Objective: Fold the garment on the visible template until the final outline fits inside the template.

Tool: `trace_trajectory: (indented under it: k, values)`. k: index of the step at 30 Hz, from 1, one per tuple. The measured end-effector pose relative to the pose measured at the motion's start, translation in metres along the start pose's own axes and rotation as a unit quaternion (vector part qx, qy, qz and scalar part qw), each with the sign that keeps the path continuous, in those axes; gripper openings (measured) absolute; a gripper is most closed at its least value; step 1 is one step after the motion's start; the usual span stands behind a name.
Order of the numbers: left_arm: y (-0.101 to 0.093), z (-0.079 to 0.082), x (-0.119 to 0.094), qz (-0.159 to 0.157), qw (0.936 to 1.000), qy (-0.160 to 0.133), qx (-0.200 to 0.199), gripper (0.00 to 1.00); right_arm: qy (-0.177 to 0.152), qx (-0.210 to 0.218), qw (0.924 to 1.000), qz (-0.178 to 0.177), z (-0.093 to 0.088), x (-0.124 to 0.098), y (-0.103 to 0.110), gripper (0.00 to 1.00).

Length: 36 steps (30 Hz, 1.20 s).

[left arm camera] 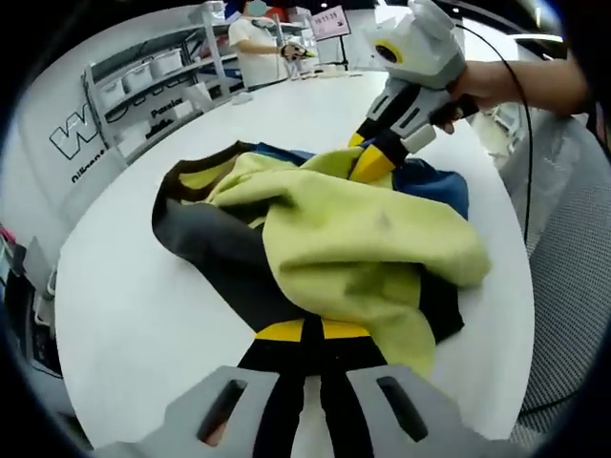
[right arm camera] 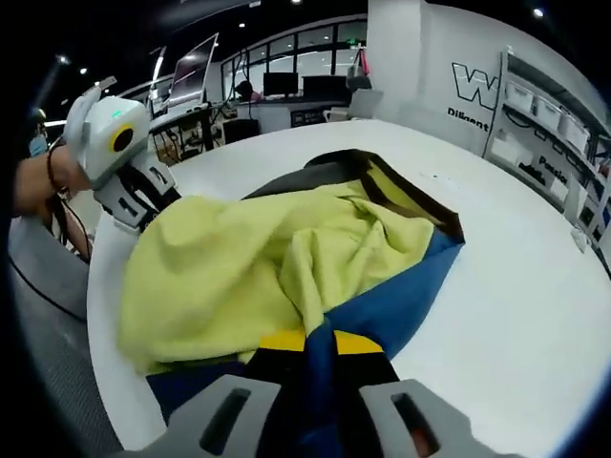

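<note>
We are pinching the garment [left arm camera: 325, 248] with both sets of tongs as it is lying bunched on the white bench [left arm camera: 143, 315], its yellow-green side turned up over dark grey and blue panels. Our left tongs [left arm camera: 304, 336] are gripping a dark hem at the near edge. Our right tongs [right arm camera: 320, 348] are clamping a blue fold on the opposite side. Shelving [right arm camera: 554, 114] is standing behind the bench.
</note>
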State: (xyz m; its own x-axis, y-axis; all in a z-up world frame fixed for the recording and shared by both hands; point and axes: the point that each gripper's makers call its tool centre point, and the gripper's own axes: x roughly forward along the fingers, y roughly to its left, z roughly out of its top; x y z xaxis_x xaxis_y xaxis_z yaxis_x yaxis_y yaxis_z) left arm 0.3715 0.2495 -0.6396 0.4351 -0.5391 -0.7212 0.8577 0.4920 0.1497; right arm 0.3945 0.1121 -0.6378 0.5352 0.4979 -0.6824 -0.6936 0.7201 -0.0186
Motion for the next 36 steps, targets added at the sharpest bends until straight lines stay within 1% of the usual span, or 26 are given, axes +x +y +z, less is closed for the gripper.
trace_trajectory:
  k: [2, 5, 8, 10, 11, 12, 13, 17, 21, 23, 24, 25, 28, 29, 30, 32, 34, 36]
  values:
    - [0.001, -0.002, -0.001, 0.001, 0.9996, 0.01, -0.025, 0.0, -0.002, 0.012, 0.9999, 0.001, 0.0, -0.002, -0.001, 0.01]
    - [0.001, -0.002, -0.002, 0.006, 0.9996, 0.01, -0.027, 0.0, 0.0, 0.002, 1.0, 0.001, -0.002, -0.002, -0.001, 0.01]
    - [0.003, -0.005, -0.004, 0.022, 0.9996, 0.017, -0.005, 0.0, 0.005, -0.001, 1.0, -0.001, -0.004, -0.002, -0.002, 0.01]
    - [0.003, -0.007, -0.006, 0.023, 0.9995, 0.018, -0.008, 0.0, 0.006, 0.001, 1.0, 0.0, -0.005, -0.002, -0.002, 0.01]
    - [0.004, -0.007, -0.007, 0.023, 0.9995, 0.018, -0.01, 0.0, 0.006, 0.001, 1.0, 0.0, -0.005, -0.002, -0.003, 0.01]
    - [0.005, -0.009, -0.008, 0.022, 0.9994, 0.014, -0.025, 0.0, 0.007, 0.0, 1.0, 0.0, -0.005, -0.002, -0.003, 0.01]
    - [0.007, -0.01, -0.009, 0.022, 0.9992, 0.015, -0.03, 0.0, 0.008, -0.002, 1.0, 0.0, -0.005, -0.003, -0.003, 0.01]
    - [0.009, -0.014, -0.012, 0.027, 0.9991, 0.023, -0.025, 0.0, 0.02, -0.018, 0.9996, -0.003, -0.007, -0.003, -0.006, 0.0]
    - [0.014, -0.018, -0.015, 0.033, 0.9984, 0.029, -0.034, 0.0, 0.022, -0.018, 0.9996, 0.0, -0.008, -0.003, -0.007, 0.0]
    - [0.017, -0.02, -0.016, 0.036, 0.9982, 0.028, -0.039, 0.0, 0.03, -0.03, 0.9991, 0.003, -0.009, -0.003, -0.007, 0.0]
    - [0.021, -0.022, -0.018, 0.042, 0.9973, 0.023, -0.055, 0.0, 0.034, -0.031, 0.9989, 0.001, -0.009, -0.003, -0.008, 0.0]
    - [0.023, -0.024, -0.019, 0.042, 0.9969, 0.024, -0.062, 0.0, 0.035, -0.033, 0.9988, 0.001, -0.009, -0.003, -0.008, 0.0]
    - [0.026, -0.028, -0.023, 0.049, 0.9968, 0.032, -0.055, 0.0, 0.038, -0.04, 0.9985, 0.001, -0.011, -0.004, -0.009, 0.0]
    - [0.028, -0.031, -0.024, 0.051, 0.9967, 0.033, -0.055, 0.0, 0.038, -0.039, 0.9985, 0.002, -0.011, -0.004, -0.011, 0.0]
    - [0.029, -0.032, -0.025, 0.052, 0.9966, 0.033, -0.055, 0.0, 0.038, -0.016, 0.9991, 0.007, -0.012, -0.005, -0.01, 0.0]
    - [0.03, -0.034, -0.027, 0.052, 0.9965, 0.035, -0.056, 0.0, 0.04, -0.023, 0.9989, 0.009, -0.012, -0.006, -0.012, 0.0]
    - [0.03, -0.037, -0.03, 0.051, 0.9974, 0.045, -0.022, 0.0, 0.042, -0.03, 0.9986, 0.009, -0.014, -0.007, -0.012, 0.0]
    - [0.032, -0.039, -0.031, 0.052, 0.9968, 0.046, -0.039, 0.0, 0.044, -0.036, 0.9983, 0.007, -0.015, -0.007, -0.014, 0.0]
